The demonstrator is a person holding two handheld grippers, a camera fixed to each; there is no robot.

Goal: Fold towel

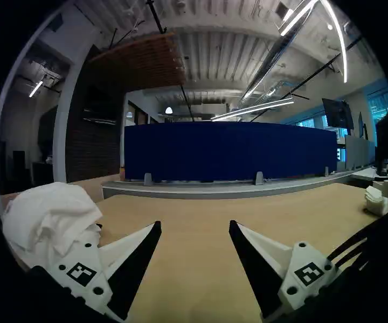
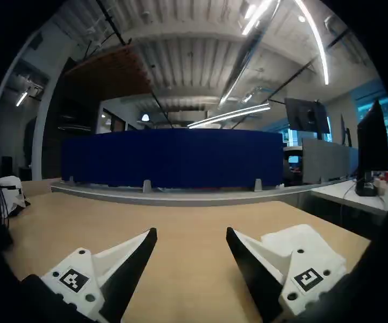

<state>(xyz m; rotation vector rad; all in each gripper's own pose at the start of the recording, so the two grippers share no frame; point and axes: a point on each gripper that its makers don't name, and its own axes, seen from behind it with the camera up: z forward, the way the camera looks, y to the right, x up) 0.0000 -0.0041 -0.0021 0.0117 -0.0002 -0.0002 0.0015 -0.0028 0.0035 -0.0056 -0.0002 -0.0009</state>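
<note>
Gaping wide, the left gripper (image 1: pixel 194 226) hangs low over the pale wooden tabletop (image 1: pixel 205 207), its two dark-faced fingers spread well apart, with bare wood between the tips and nothing in its grasp. The right gripper (image 2: pixel 190 231) is spread just as far over the same surface and also grips nothing. Just to the outside of the left gripper's left finger lies the towel (image 1: pixel 51 218), a crumpled white heap. It sits close behind the finger's housing, and whether cloth and finger touch cannot be told, since the housing hides the towel's near edge. Off to that gripper's right, near the table's edge, sits a small white lump (image 1: pixel 377 200), cut off and too small to identify. Far to the right gripper's left, a similar white shape (image 2: pixel 11 195) rests on the wood, equally hard to make out. Ahead of both grippers, at the table's far edge, a long blue divider (image 2: pixel 172 156) stands on grey feet and blocks the room behind it. Beyond it to the right, a dark monitor (image 2: pixel 372 145) stands on a neighbouring desk, and strip lights (image 2: pixel 312 37) run across the ribbed ceiling.
</note>
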